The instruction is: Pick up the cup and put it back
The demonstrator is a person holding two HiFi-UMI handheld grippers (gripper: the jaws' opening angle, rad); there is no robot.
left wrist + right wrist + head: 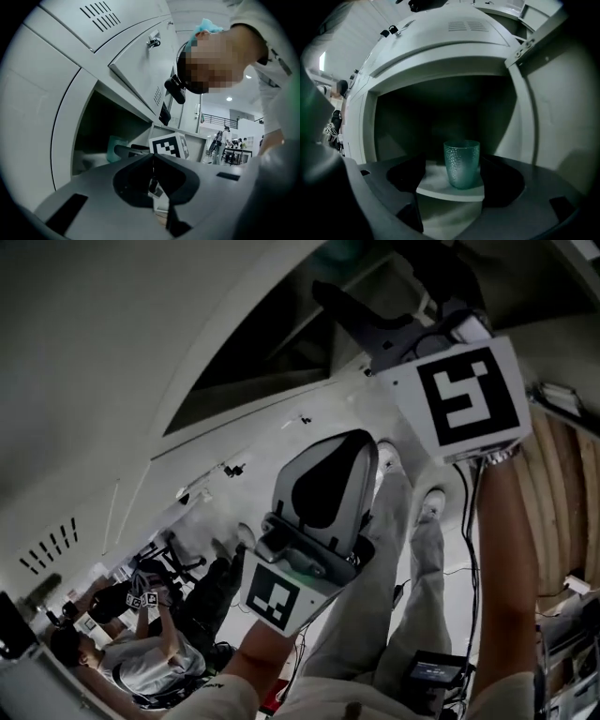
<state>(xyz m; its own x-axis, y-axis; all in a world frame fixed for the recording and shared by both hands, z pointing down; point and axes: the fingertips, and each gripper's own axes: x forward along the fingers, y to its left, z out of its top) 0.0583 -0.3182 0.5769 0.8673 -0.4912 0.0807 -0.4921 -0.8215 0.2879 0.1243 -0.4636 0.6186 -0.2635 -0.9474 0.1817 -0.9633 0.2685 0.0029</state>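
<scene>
Your right gripper (453, 161) held its jaws wide and empty. Between them, low centre, the teal cup (461, 164) stood upright on the white shelf (433, 182) inside the open locker (440, 56). Your left gripper (152, 157) was closed on nothing.

Lighting, all three views: dim, grey, underexposed. Source: you had ceiling lamps (229, 99) glowing in the far hall of the left gripper view, small flares only. Shadow: the locker compartment (440, 117) stood near black in your right gripper view; the cup (461, 164) showed a faint green sheen. Distortion: heavy fisheye bending, black corners. Focus: your left tongs (152, 183) read soft up close.
</scene>
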